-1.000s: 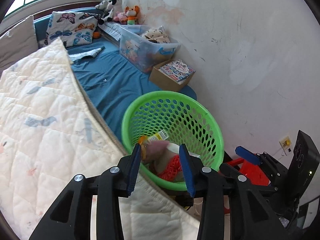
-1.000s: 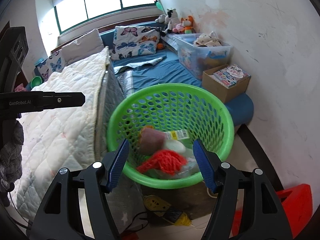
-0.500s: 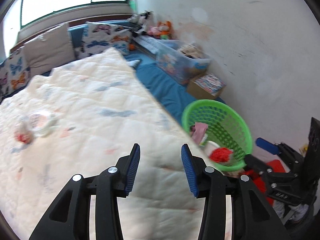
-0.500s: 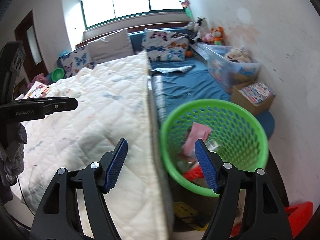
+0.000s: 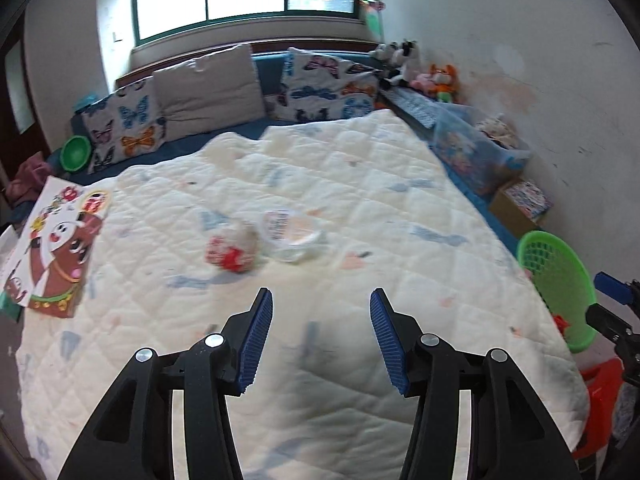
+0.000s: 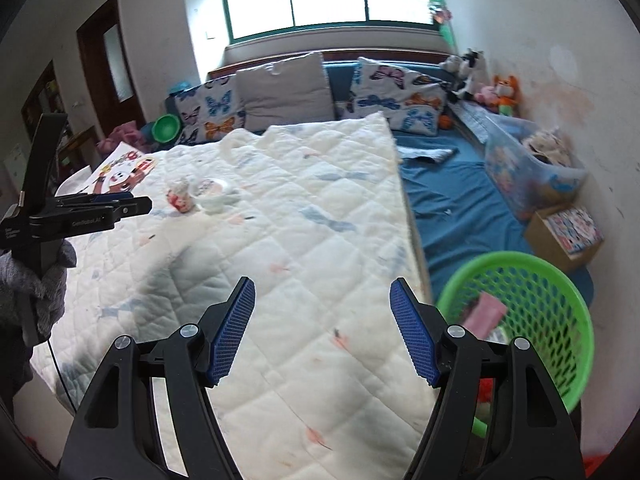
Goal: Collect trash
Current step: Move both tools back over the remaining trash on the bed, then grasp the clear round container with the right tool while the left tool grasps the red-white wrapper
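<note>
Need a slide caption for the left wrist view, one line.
Open left gripper over the white quilt, facing two pieces of trash; green basket at right.

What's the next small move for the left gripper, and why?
Probably carry the left gripper forward over the quilt toward the crumpled wrapper and the plastic cup beside it. Its fingers have just been opening with nothing between them, those two pieces look like the only trash left on the bed, and the green basket already holds some.

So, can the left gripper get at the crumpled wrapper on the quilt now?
Probably yes: the left gripper is open and empty, and only bare quilt lies between it and the crumpled wrapper.
</note>
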